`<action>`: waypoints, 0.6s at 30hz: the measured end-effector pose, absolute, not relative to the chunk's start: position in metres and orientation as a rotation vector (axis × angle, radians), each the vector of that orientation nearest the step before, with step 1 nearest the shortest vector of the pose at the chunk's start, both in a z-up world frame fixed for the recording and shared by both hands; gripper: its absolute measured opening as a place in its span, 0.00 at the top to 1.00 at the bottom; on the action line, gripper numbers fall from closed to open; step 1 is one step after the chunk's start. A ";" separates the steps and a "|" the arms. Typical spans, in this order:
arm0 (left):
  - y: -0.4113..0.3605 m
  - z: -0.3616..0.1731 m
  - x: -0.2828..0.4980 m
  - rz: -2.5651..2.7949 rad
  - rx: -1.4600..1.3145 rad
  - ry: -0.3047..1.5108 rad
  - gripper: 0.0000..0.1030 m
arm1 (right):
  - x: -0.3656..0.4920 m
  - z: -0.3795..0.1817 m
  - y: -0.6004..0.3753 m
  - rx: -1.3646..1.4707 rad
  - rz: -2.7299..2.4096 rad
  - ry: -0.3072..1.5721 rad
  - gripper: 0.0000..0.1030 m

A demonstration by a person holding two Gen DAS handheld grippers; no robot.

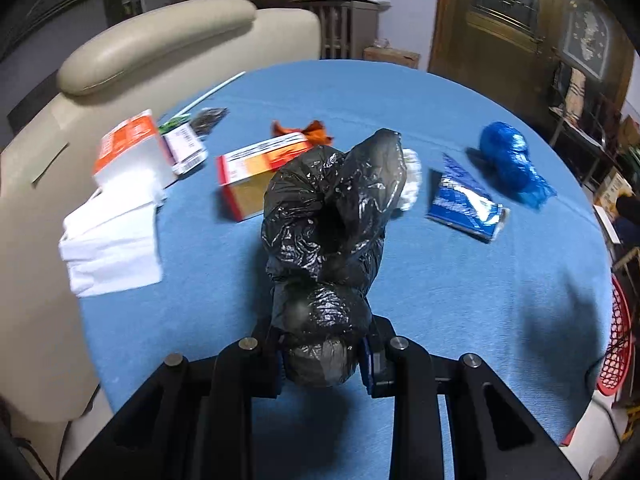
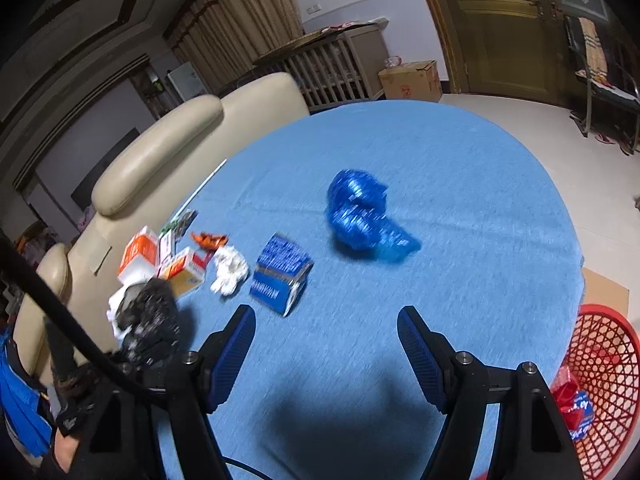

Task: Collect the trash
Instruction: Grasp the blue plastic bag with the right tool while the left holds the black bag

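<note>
1. Nearest us, the left gripper [image 1: 324,354] pinches a crumpled black plastic bag [image 1: 332,224] between its jaws, lifted above the blue tablecloth [image 1: 460,296].
2. Beside it, the right gripper [image 2: 326,344] hovers over the cloth with jaws spread wide, holding nothing.
3. At the table's right edge, a red basket [image 2: 604,380] already contains some wrappers, so we judge collection has begun.
4. Farther out, much remains: a blue packet [image 2: 282,276], white crumpled tissue [image 2: 229,270], an orange box [image 1: 256,176], a blue plastic bag [image 2: 362,214], and white napkins [image 1: 114,240].
5. Farthest left, more small packets lie near the cream sofa [image 1: 160,40].
</note>
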State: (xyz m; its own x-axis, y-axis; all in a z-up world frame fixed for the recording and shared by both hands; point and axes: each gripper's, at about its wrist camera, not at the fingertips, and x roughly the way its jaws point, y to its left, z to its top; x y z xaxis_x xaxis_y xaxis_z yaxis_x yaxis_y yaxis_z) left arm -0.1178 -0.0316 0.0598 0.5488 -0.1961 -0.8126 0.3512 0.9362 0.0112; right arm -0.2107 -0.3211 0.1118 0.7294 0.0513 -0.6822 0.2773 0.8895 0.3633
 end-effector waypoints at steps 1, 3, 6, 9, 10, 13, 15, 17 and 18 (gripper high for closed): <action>-0.028 0.059 -0.118 -0.316 0.175 0.939 0.71 | -0.208 0.113 -0.328 0.470 -0.143 0.742 0.26; -0.024 0.058 -0.118 -0.301 0.173 0.946 0.71 | -0.203 0.115 -0.340 0.476 -0.169 0.731 0.26; -0.022 0.057 -0.117 -0.292 0.170 0.953 0.71 | -0.190 0.118 -0.360 0.483 -0.213 0.703 0.26; -0.023 0.057 -0.116 -0.295 0.169 0.952 0.71 | -0.165 0.118 -0.370 0.475 -0.208 0.714 0.26; -0.023 0.057 -0.116 -0.297 0.168 0.952 0.71 | -0.157 0.117 -0.371 0.468 -0.195 0.720 0.26; -0.025 0.057 -0.116 -0.296 0.177 0.947 0.71 | -0.117 0.109 -0.369 0.445 -0.156 0.754 0.26; -0.022 0.056 -0.117 -0.289 0.187 0.948 0.71 | -0.095 0.100 -0.369 0.425 -0.155 0.772 0.26; -0.019 0.056 -0.117 -0.282 0.181 0.952 0.71 | -0.071 0.088 -0.372 0.413 -0.171 0.814 0.26; -0.016 0.056 -0.117 -0.277 0.179 0.952 0.71 | -0.060 0.082 -0.373 0.414 -0.173 0.836 0.26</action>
